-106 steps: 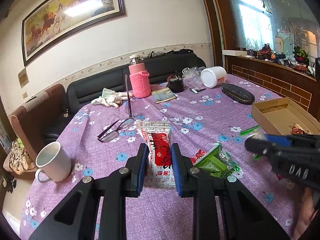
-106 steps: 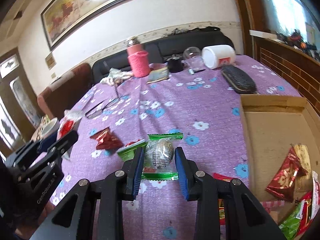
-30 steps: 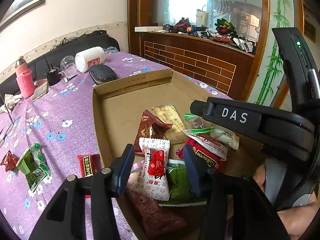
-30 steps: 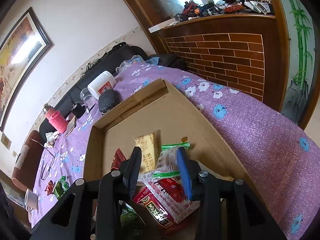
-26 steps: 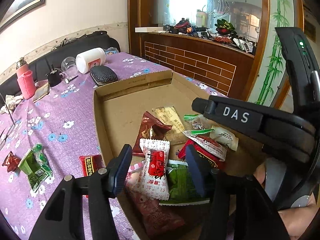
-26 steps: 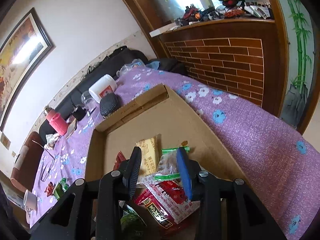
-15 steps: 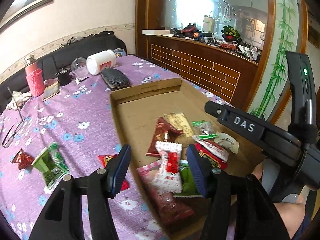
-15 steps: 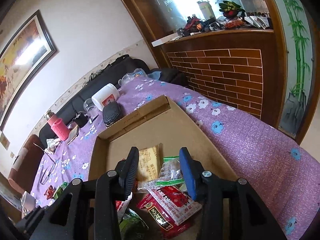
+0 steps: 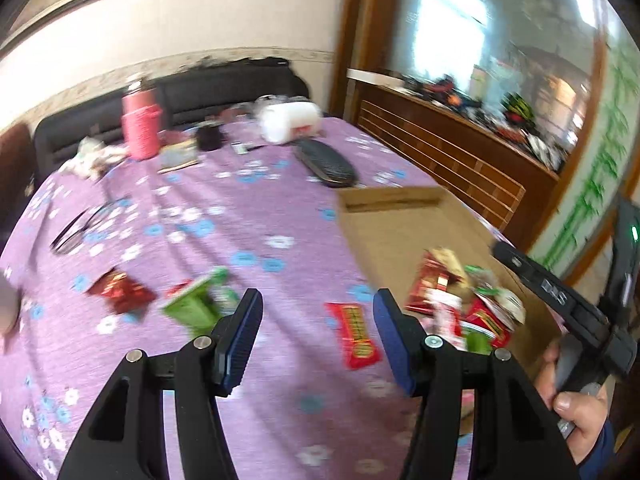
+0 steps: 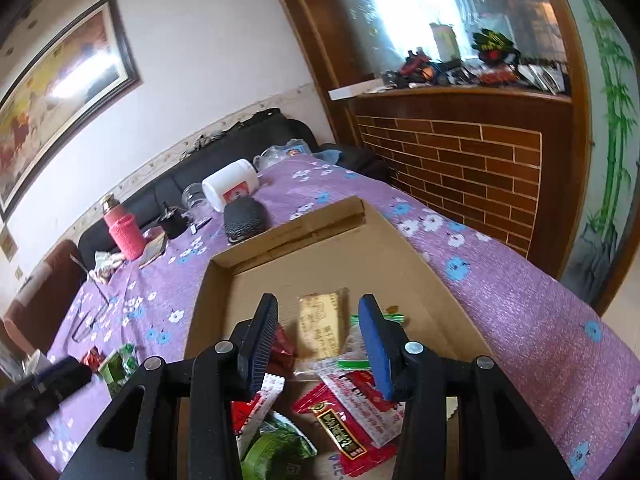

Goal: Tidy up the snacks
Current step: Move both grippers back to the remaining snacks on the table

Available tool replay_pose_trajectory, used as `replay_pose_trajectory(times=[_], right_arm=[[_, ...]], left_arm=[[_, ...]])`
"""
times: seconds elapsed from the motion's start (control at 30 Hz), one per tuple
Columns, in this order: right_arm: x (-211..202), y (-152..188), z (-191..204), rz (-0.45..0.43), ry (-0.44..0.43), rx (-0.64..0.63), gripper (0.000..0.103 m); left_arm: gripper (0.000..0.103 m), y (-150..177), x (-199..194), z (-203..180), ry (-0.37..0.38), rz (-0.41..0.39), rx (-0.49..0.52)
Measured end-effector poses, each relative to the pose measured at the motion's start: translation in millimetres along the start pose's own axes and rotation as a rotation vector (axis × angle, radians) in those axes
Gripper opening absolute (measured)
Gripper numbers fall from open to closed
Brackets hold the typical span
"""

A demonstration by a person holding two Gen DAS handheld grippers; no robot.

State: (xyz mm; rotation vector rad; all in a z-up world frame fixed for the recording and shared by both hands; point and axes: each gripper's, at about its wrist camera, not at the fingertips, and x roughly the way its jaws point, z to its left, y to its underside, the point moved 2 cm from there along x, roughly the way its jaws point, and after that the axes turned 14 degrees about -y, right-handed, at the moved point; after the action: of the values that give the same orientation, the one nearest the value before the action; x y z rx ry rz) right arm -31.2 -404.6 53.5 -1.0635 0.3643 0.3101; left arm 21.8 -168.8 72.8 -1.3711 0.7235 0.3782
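Left wrist view: three snack packets loose on purple tablecloth (image 9: 224, 216): red foil packet (image 9: 120, 291), green packet (image 9: 196, 304), red bar (image 9: 357, 336) lying long axis away from camera. Left gripper (image 9: 318, 334) tilts down over cloth, jaws spread, empty. Right wrist view: right gripper (image 10: 318, 338) above cardboard box (image 10: 320, 220), jaws apart, pinching nothing; several packets piled inside, exact count unclear.

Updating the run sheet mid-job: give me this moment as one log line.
left tool: open, empty | right tool: open, empty, over cardboard box | loose on tablecloth: red bar, green packet, red wrapper
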Motion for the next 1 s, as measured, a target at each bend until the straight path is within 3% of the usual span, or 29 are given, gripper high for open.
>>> replay_pose_trajectory(times=[0.17, 0.27, 0.33, 0.47, 0.53, 0.6, 0.67, 0.83, 1.0], right_arm=[[3.8, 3.3, 13.5, 0.013, -0.015, -0.060, 0.045], [5.6, 5.4, 22.1, 0.031, -0.019, -0.089, 0.045], [7.2, 6.9, 34.7, 0.074, -0.032, -0.110, 0.045], [14.4, 14.3, 87.3, 0.221, -0.172, -0.190, 0.045], [24.8, 21.9, 122.9, 0.325, -0.291, -0.224, 0.045], [41.8, 32.0, 157.0, 0.431, -0.406, -0.228, 0.045], [62.3, 46.0, 186.5, 0.526, -0.451, -0.274, 0.045], [114.2, 74.7, 225.1, 0.639, -0.418, -0.392, 0.045], [142.8, 84.2, 235.4, 0.652, -0.365, -0.484, 0.045]], left_arm=[[0.056, -4.4, 9.8, 64.8, -0.073, 0.038, -0.133], [0.057, -2.1, 17.8, 107.4, -0.167, 0.078, -0.186], [0.057, 1.7, 25.4, 133.4, -0.189, 0.103, -0.222], [0.057, 10.8, 42.9, 178.2, -0.217, 0.167, -0.306], [0.056, 16.1, 51.4, 191.2, -0.240, 0.207, -0.340], [0.056, 18.4, 53.9, 196.4, -0.234, 0.218, -0.361], [0.056, 19.6, 51.3, 201.1, -0.240, 0.211, -0.381], [0.056, 19.7, 49.4, 206.6, -0.277, 0.208, -0.388], [0.056, 22.9, 54.3, 215.1, -0.279, 0.230, -0.423]])
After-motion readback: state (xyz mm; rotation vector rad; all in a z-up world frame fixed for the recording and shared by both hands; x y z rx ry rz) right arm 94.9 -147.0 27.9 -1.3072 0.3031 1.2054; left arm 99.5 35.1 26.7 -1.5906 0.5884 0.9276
